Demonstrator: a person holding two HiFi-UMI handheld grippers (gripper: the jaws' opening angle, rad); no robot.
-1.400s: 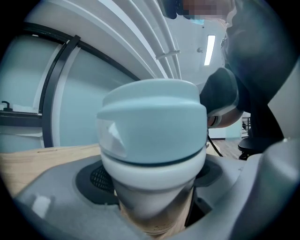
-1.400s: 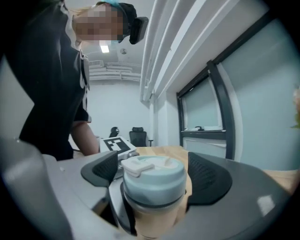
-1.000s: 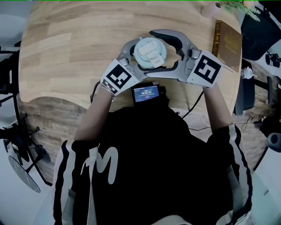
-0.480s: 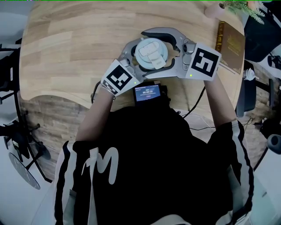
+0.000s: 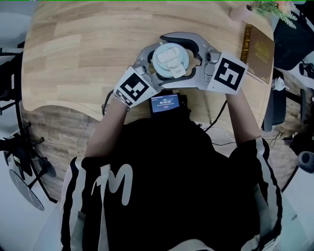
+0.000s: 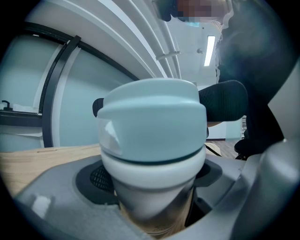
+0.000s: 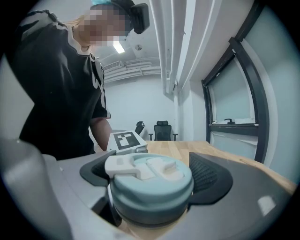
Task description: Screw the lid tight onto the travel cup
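The travel cup stands on the wooden table (image 5: 73, 49) with its pale blue-green lid (image 5: 170, 60) on top. In the left gripper view the lid (image 6: 152, 119) sits over the white and tan cup body (image 6: 154, 206). My left gripper (image 5: 153, 67) is shut on the cup body below the lid, its grey jaws hugging both sides (image 6: 154, 199). My right gripper (image 5: 170, 59) comes in from the right, and its curved jaws close on the lid (image 7: 150, 180) from the far and near sides. The lid's white flip tab faces up.
A brown book (image 5: 258, 49) lies at the table's right edge, with a pink plant pot (image 5: 240, 11) beyond it. A small lit screen (image 5: 164, 104) sits at the near table edge, by the person's body. Bare wood stretches left of the cup.
The right gripper has shifted left and its jaws have closed in on the lid; its marker cube has turned slightly. The left gripper and the cup have barely moved.
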